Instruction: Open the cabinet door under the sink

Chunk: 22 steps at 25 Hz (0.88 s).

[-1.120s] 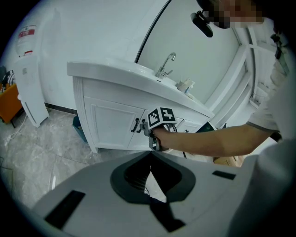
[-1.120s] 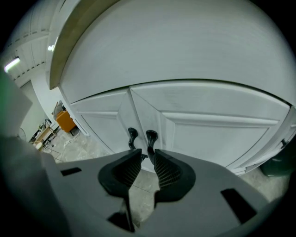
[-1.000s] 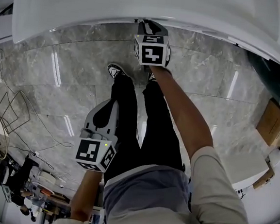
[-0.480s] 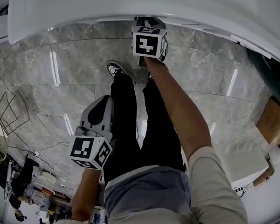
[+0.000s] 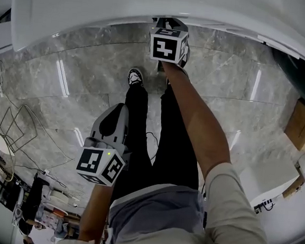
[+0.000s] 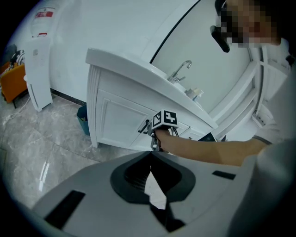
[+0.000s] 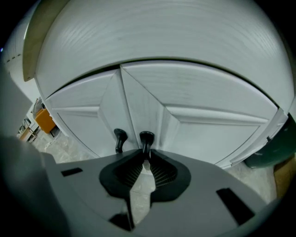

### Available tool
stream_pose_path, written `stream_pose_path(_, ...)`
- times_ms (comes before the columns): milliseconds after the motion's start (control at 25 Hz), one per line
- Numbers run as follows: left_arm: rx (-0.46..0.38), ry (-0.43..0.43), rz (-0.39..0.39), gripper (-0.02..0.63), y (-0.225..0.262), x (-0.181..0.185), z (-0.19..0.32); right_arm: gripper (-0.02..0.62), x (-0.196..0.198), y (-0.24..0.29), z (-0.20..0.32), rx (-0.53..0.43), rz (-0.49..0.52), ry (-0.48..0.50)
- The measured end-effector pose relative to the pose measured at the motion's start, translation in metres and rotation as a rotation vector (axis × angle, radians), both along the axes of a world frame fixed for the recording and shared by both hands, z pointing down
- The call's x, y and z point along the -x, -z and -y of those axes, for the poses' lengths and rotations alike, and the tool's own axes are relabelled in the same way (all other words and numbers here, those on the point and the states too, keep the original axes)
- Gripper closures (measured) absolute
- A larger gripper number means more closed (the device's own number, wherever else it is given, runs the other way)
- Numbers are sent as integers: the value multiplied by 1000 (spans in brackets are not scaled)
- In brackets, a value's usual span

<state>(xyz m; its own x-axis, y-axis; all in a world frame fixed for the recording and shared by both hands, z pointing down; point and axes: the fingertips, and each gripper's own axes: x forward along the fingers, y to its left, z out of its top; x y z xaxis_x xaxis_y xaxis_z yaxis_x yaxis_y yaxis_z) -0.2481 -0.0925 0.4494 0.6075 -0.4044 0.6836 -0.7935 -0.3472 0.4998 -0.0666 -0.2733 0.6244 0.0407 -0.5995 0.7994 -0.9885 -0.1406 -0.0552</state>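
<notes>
The white cabinet under the sink has two doors, the left door (image 7: 78, 115) and the right door (image 7: 208, 125), each with a black handle near the middle seam. My right gripper (image 7: 146, 156) is shut on the right door's handle (image 7: 146, 137); the left handle (image 7: 119, 138) is free. In the head view its marker cube (image 5: 168, 47) sits just under the white counter edge (image 5: 151, 10), which hides the jaws. The left gripper view shows that cube (image 6: 165, 119) against the cabinet front (image 6: 115, 120). My left gripper (image 6: 150, 155) hangs shut and empty beside my leg (image 5: 109, 136).
A faucet (image 6: 181, 69) stands on the counter. A blue bin (image 6: 83, 118) and a tall white appliance (image 6: 37, 69) are left of the cabinet. Cardboard boxes (image 5: 303, 126) and a white box (image 5: 267, 179) lie right; cables (image 5: 14, 128) lie left on the marble floor.
My right gripper stays at the handle under the counter edge, shifted slightly up and right in view. The person's foot has moved a little right. The left gripper has barely moved.
</notes>
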Motion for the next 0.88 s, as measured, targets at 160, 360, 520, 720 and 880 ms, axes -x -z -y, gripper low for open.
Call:
stream_pose_path(160,-4,-44,-25,606,12,6,15,538,0,1,-3,-21,-8,-25)
stream_pose_path(360,-78,-78,0,606,18,16,27,540,2,1,-10,-41,-4,2)
stream_pose_path(520,-90,-98,-9,606,20,19,26,540,4,2,-19,-68,13,9)
stream_pose_path(720,-87,-114,-2,606,20,12,16,540,5,1,-31,-83,29,41)
stream_pose_path(880,-88,-142,-6,606,23,4,4,540,5,0,-36,-95,29,52)
